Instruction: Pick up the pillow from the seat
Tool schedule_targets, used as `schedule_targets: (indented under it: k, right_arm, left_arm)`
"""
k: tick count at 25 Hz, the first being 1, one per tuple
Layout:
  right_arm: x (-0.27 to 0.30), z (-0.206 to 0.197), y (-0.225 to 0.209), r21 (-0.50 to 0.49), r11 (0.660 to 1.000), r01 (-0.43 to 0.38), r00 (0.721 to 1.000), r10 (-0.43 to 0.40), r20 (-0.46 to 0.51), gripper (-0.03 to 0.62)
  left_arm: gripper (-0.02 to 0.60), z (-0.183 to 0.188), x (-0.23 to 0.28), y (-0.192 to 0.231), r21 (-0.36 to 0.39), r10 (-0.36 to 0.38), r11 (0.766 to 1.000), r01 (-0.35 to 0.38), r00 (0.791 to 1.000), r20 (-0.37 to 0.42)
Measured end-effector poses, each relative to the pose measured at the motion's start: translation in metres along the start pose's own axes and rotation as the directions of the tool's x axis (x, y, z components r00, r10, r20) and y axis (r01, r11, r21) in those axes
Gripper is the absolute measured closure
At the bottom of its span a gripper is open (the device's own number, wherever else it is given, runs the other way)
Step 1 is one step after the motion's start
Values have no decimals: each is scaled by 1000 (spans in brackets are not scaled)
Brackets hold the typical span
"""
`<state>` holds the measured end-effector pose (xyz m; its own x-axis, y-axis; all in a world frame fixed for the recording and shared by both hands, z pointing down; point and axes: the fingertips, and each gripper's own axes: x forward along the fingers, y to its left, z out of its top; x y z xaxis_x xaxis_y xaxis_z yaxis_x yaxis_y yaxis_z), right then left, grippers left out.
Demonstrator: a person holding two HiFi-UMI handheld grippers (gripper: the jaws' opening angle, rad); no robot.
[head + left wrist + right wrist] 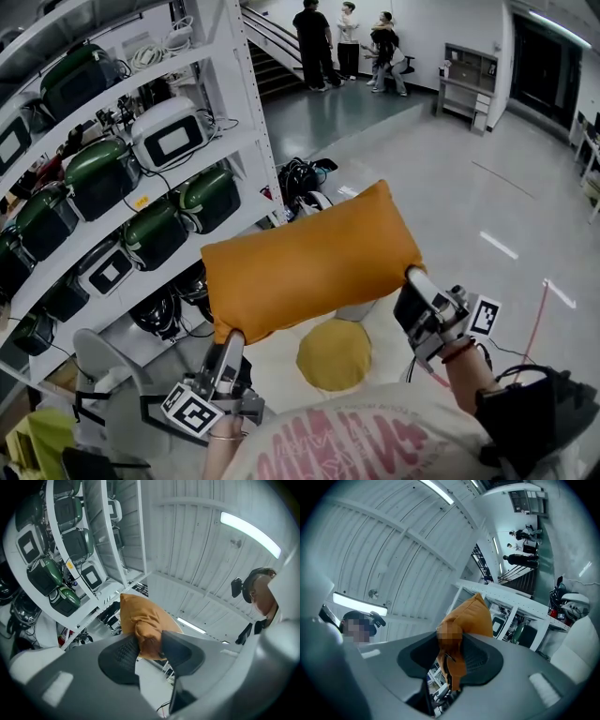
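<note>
Over the yellow seat (335, 354), the pillow (309, 258) is clamped at its lower corners by the left tool (230, 343) and right tool (418, 283). Shelving (234, 112) is close on the left, and the floor (450, 187) is open on the right.

White shelving (234, 112) lines glossy grey floor (450, 169); stairs (272, 56) beyond.

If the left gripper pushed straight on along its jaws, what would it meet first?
The orange pillow, whose corner is pinched between its jaws; beyond that, probably only the ceiling, though depth is unclear.
</note>
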<state>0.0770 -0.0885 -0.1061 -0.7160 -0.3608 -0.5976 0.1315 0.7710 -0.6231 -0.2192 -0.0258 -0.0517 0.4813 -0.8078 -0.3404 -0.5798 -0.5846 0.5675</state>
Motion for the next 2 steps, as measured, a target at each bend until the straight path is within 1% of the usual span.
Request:
schedule_targets:
  k: [2]
  right_arm:
    - [0, 0, -2, -3, 1000, 6, 1000, -6, -7, 464]
  left_arm:
    - [425, -2, 1, 2, -4, 2, 1000, -2, 1000, -10]
